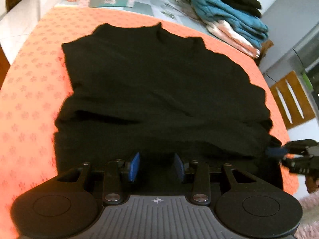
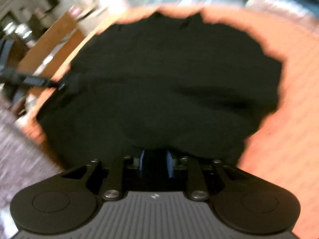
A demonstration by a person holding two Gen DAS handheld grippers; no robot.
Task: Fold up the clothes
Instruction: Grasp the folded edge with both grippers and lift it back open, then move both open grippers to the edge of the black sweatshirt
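A: Nearest the lens is the left claw (image 1: 156, 166): ribbed grey housing with a small crosshair mark, black linkage arms, flat blue pads. What are the jaws doing?

B: They stand partly apart over the near hem of the black garment (image 1: 159, 91). Black cloth fills the gap, but I cannot tell whether the pads pinch it.

A: And the right claw (image 2: 155, 164)?

B: Narrower gap, black fabric between its blue pads; it appears to grip the garment's edge, though that view is blurred.

A: Where does the garment lie?

B: Spread flat on the bench (image 1: 30, 103), over an orange cloth printed with a small repeating motif. The fabric is matte with soft creases, its far edge wavy.

A: Any readable writing?

B: None. At the far end, a stack of folded clothes (image 1: 233, 18): fluffy blue, pale pink, black on top. A wooden chair (image 1: 293, 99) stands beside the bench.
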